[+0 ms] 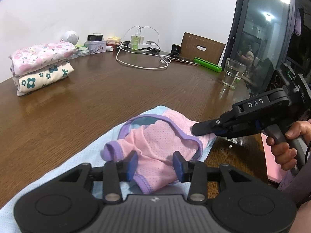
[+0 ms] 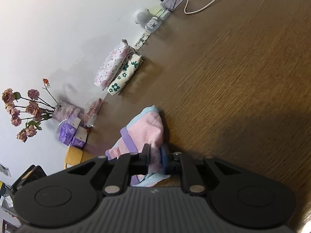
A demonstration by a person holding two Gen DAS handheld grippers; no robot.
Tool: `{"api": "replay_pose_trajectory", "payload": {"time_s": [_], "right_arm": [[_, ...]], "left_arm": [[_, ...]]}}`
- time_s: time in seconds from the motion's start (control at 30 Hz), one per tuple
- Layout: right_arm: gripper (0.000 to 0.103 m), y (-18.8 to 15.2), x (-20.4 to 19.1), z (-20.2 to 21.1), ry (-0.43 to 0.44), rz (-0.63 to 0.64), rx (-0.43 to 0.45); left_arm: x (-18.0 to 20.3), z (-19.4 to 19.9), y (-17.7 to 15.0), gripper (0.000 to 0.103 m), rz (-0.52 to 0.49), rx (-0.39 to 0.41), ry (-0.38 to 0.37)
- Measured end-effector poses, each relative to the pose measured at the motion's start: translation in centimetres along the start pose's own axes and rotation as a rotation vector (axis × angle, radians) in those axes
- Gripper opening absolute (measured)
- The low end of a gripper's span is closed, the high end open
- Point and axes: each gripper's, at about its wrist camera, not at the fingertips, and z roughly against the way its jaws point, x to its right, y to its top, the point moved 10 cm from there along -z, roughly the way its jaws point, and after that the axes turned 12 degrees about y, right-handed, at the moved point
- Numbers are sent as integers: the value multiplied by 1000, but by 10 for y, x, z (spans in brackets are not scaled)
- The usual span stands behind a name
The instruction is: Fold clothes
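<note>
Pink-and-blue mesh garment [image 1: 155, 145] with purple trim lying crumpled near the front edge of the brown tabletop [image 1: 116, 89], partly on top of a pale blue layer of the same cloth.

Left claw [image 1: 155, 164] sitting low right over the near edge of the garment, blue pads [image 1: 132, 163] standing apart with a hump of pink fabric bunched between them. Looks like the cloth brushes the pads, but not squeezed, so calling it apart, not clamped.

Right claw [image 1: 196, 131] coming in from the right side, held by a hand [image 1: 285, 149], tip touching the garment's far-right edge next to the purple band. From the right wrist view, right claw [image 2: 155, 160] nearly together with a fold of pink fabric pinched between the black finger and the blue pad [image 2: 165, 161], so clamped on the garment there.

Further back on the left, stack of folded floral clothes [image 1: 40, 66], well apart from the garment. Drinking glass [image 1: 233, 75] near the right edge, white cable [image 1: 140, 64] and small clutter along the wall. Vase of dried roses [image 2: 29, 112] showing in the right wrist view.
</note>
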Motion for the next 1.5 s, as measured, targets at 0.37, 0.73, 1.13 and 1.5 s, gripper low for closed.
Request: {"api": "replay_pose_trajectory", "payload": {"time_s": [0.37, 0.73, 1.13, 1.5], "right_arm": [[6, -2, 0, -7, -4, 15, -14], [5, 23, -33, 7, -125, 331, 0], [5, -1, -133, -31, -271, 1084, -174], [5, -95, -178, -95, -70, 1393, -472]], "left_arm": [[0, 1, 0, 39, 4, 1, -2], [-7, 31, 21, 61, -11, 70, 37], [-42, 73, -4, 36, -89, 77, 138], [-91, 95, -53, 37, 2, 6, 201]]}}
